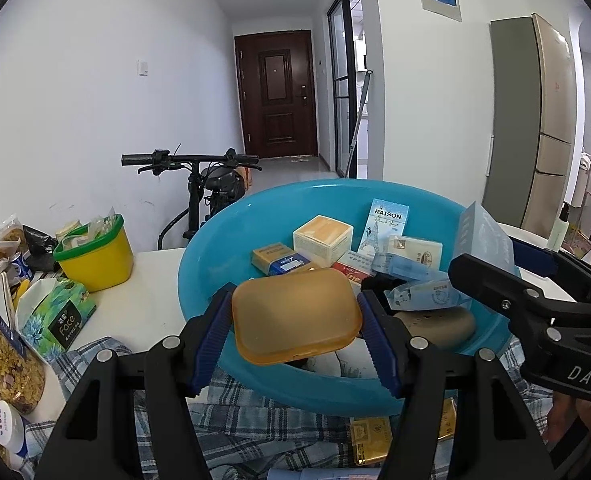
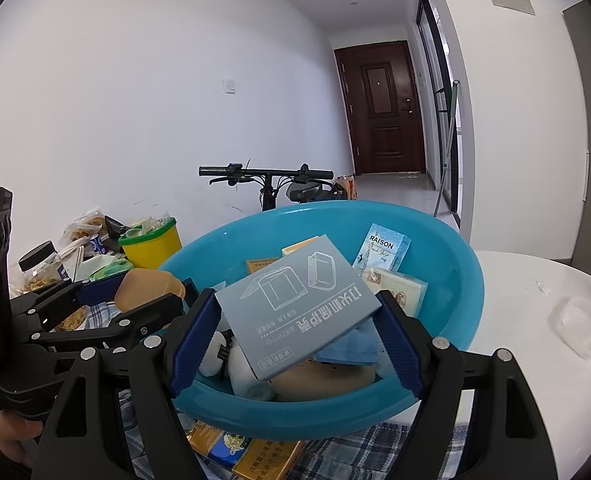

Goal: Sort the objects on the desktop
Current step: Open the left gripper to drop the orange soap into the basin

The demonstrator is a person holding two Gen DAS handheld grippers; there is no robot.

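In the middle of both views sits my blue basin (image 1: 215, 248), resting on a plaid cloth (image 1: 231, 412) on the white bench (image 1: 151, 280). Inside it lie small packs: a cream cube box (image 1: 322, 239) toward the back, a pale blue RAISON box (image 1: 384, 227) leaning upright to its right, a yellow and blue pack (image 1: 279, 261) nearer the front, a cream flat pack (image 1: 417, 249), a tan rounded object (image 1: 443, 326) low on the right side, and white plush pieces (image 2: 231, 356) at the near wall. At the left of the left wrist view a yellow tub with a green rim (image 1: 95, 256) holds small sachets; a tissue pack (image 1: 57, 312) and snack bags lie near it.

My left gripper (image 1: 297, 316) has its jaws closed on an amber rounded case (image 1: 295, 316), both blue pads pressing its short ends, the case held over the basin's near rim. My right gripper (image 2: 301, 312) has its jaws clamped on a grey-blue flat box (image 2: 291, 304), tilted, its printed face toward the camera, held above the basin's contents. A clear plastic lid (image 2: 581, 322) lies on the bench at the right of the right wrist view. Gold packs (image 2: 263, 458) show under the basin's near edge.
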